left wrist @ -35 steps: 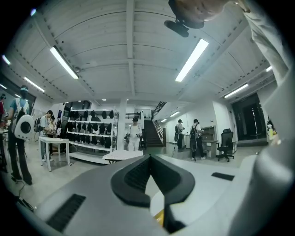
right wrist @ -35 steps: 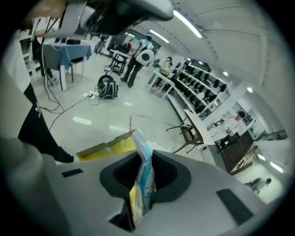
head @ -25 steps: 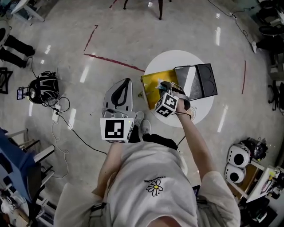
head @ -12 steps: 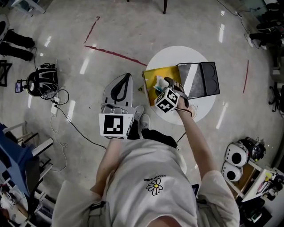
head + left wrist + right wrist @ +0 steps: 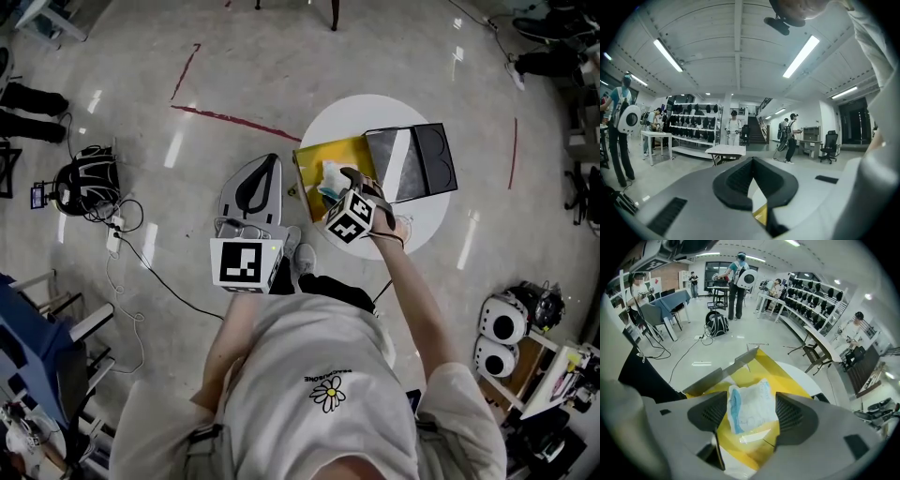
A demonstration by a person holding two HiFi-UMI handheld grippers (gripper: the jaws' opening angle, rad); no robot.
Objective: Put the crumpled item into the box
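On the round white table stands a yellow box with its dark lid folded open to the right. The crumpled white-and-blue item lies on the box's yellow bottom; it also shows in the head view. My right gripper hovers just over it with its jaws opening, the item between them and neither pad pressing on it. In the head view the right gripper reaches over the box's near side. My left gripper is held left of the table, shut with nothing in it.
A black backpack and cables lie on the floor to the left. Red tape lines mark the floor behind the table. White round devices sit at the right. Several people, tables and shelves stand farther off in the gripper views.
The right gripper's jaws have spread apart and let go of the crumpled item, which now lies in the yellow box. The left gripper has barely moved.
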